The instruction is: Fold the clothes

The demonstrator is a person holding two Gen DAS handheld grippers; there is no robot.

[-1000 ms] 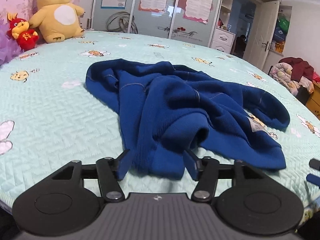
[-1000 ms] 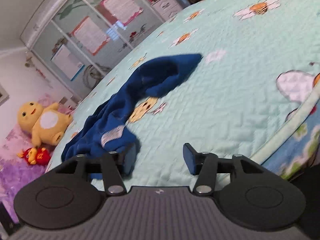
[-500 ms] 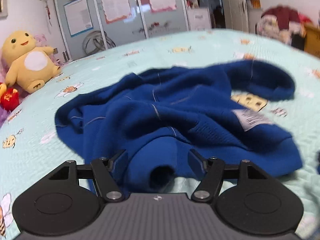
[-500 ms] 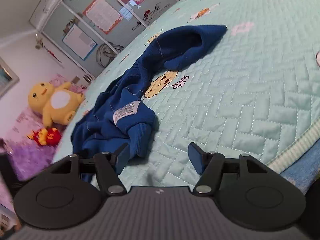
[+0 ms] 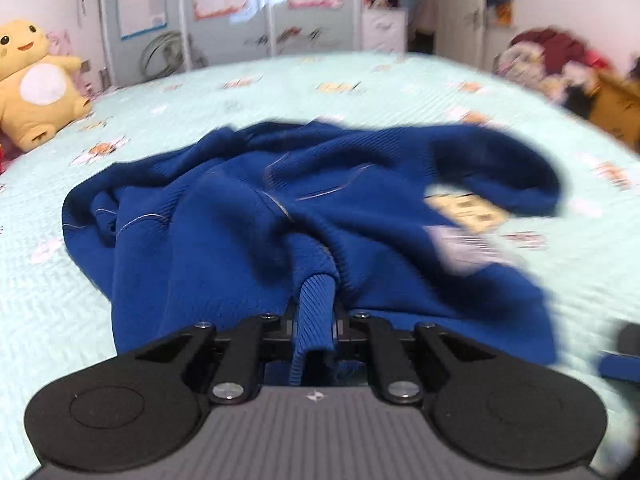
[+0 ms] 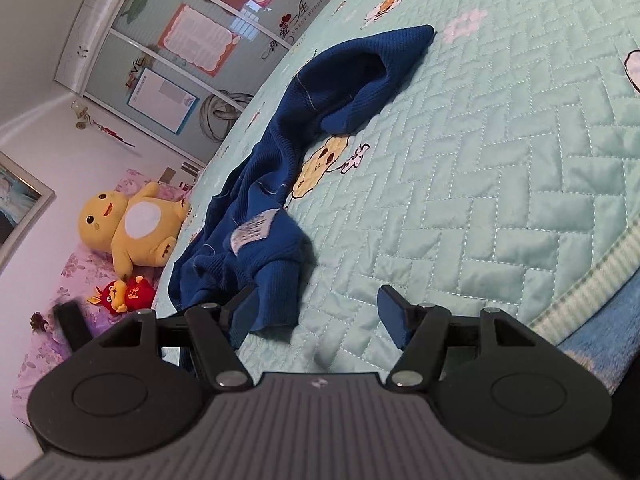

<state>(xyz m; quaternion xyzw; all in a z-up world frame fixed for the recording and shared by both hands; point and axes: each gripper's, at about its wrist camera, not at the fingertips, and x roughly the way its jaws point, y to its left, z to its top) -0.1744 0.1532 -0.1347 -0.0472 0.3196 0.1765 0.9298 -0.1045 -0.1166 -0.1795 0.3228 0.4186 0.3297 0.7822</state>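
Observation:
A crumpled dark blue sweater (image 5: 240,220) lies on the quilted mint bedspread (image 5: 60,300). My left gripper (image 5: 315,320) is closing, and its jaws pinch a ribbed cuff (image 5: 316,296) of the sweater between the pads. A white label (image 5: 460,248) shows on the cloth to the right. In the right wrist view the sweater (image 6: 280,184) stretches away to the upper right, with the label (image 6: 252,232) facing up. My right gripper (image 6: 316,300) stands open low over the bed. A ribbed end of the sweater (image 6: 280,296) lies just inside its left finger, and no pad presses on it.
A yellow plush toy (image 5: 36,84) and a small red one (image 6: 124,292) sit at the bed's head. Wardrobe doors with posters (image 5: 240,12) stand behind the bed. A heap of clothes (image 5: 552,56) lies at the far right. The bed's edge (image 6: 580,280) runs near my right gripper.
My left jaws have closed on the ribbed cuff that lay between them. The right gripper has moved nearer the sweater's ribbed end and stands a little wider.

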